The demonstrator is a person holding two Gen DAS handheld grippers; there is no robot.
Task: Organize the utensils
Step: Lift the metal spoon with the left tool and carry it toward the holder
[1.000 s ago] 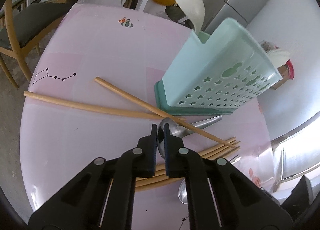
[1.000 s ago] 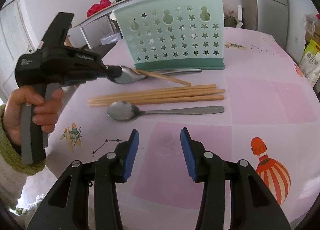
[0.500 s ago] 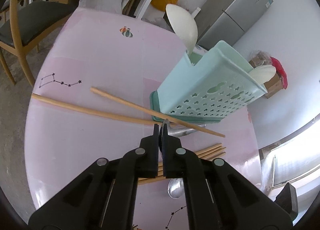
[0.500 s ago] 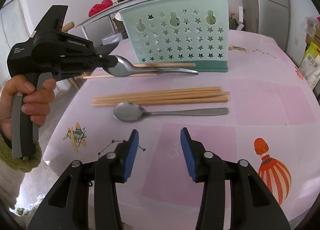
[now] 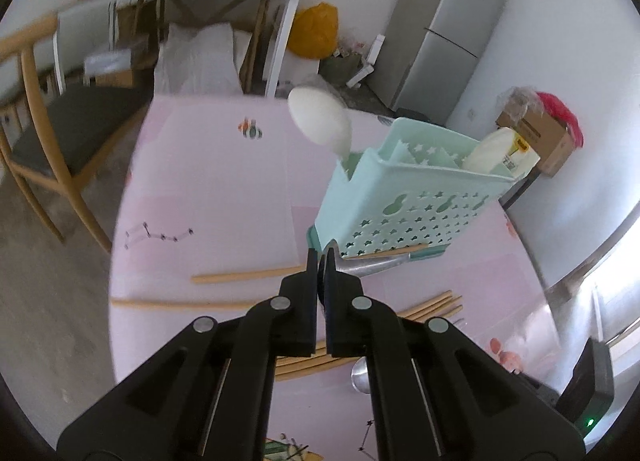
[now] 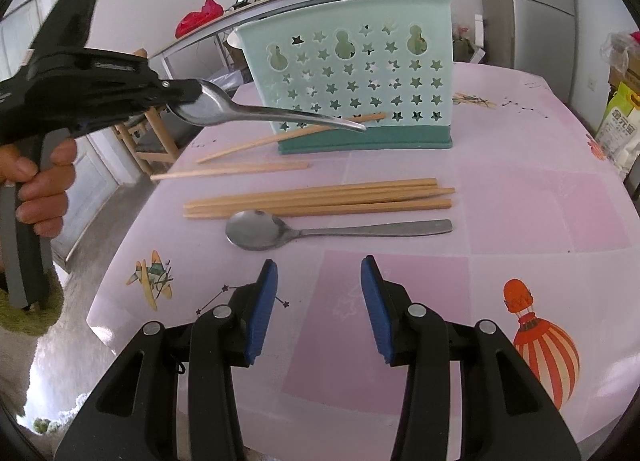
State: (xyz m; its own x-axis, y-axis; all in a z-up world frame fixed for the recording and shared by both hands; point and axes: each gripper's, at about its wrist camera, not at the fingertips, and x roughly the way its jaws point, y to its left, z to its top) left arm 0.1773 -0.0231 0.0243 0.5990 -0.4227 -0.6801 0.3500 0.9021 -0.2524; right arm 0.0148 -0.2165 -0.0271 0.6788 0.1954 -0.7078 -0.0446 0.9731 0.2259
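Left claw point(image 6: 188, 95) has lifted the spoon point(image 6: 256, 113) off the counter point(image 6: 540, 201), clamped on its bowl. Right claw point(image 6: 318, 301) apart, empty. Next: tip the handle down into the caddy point(image 6: 360, 81).

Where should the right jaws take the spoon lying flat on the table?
Grip the spoon mid-handle, from above, jaws across its narrow width. It lies flat, bowl left; the handle is straight and thin, with bare table on the near side, and chopsticks close behind.

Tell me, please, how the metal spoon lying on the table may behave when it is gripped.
The spoon is polished metal, so probably stiff and slippery. It lies flat, low for pads. Gripped at one end, it might pivot.
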